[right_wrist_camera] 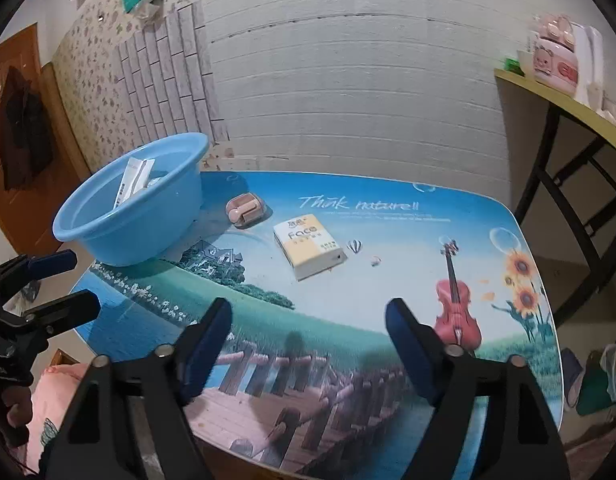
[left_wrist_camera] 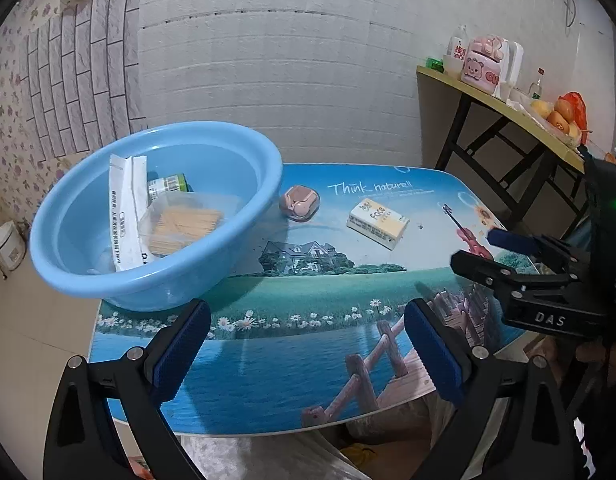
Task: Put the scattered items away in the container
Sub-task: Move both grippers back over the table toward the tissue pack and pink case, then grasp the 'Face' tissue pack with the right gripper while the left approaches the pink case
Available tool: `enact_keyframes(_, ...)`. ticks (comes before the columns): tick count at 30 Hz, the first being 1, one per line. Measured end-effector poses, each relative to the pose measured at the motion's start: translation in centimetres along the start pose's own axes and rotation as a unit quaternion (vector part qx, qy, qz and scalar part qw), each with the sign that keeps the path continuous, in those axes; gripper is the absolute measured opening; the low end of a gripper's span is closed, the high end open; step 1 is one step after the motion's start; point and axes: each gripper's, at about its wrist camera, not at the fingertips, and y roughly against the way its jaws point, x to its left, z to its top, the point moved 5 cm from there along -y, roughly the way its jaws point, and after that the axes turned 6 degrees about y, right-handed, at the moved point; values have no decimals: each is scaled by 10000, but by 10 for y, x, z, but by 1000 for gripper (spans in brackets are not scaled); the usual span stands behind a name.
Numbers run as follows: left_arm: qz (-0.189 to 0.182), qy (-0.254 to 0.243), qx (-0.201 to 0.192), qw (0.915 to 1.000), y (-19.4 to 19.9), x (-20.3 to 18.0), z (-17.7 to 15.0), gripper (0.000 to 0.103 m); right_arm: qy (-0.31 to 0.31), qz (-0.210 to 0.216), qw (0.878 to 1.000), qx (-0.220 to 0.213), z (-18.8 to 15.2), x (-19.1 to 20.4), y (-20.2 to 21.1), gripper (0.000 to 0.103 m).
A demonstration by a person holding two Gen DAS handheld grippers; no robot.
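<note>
A light blue basin [left_wrist_camera: 87,264] [right_wrist_camera: 147,232] stands on the left of the picture-printed table [left_wrist_camera: 308,344] [right_wrist_camera: 348,300]. Inside it lie a white sachet [left_wrist_camera: 125,216], a green-capped jar [left_wrist_camera: 169,186] and a clear bag of tan sticks [left_wrist_camera: 187,224]. Right of the basin sit a small pink case [left_wrist_camera: 299,202] [right_wrist_camera: 244,209] and a yellow-white tissue pack [left_wrist_camera: 378,223] [right_wrist_camera: 310,246]. My left gripper [left_wrist_camera: 308,340] [right_wrist_camera: 73,280] is open over the table's near edge, empty. The right gripper [right_wrist_camera: 308,344] [left_wrist_camera: 472,248] hovers open near the front, short of the tissue pack.
A yellow folding table [left_wrist_camera: 488,96] [right_wrist_camera: 568,100] at the right carries a pink jar, bottles and fruit. A white brick-pattern wall runs behind. A white bin [left_wrist_camera: 7,246] stands on the floor at left. A hand shows at the lower left of the right wrist view.
</note>
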Motion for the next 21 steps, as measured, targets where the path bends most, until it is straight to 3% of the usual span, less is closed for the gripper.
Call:
enact_keyframes(11, -197, -279, 255, 9991, -23, -10, -9, 98, 564, 434, 9974, 100, 24, 3, -54, 83)
enact_keyframes(21, -259, -185, 512, 9982, -50, -10, -11, 98, 989, 470, 9928, 488, 32, 0, -102, 82)
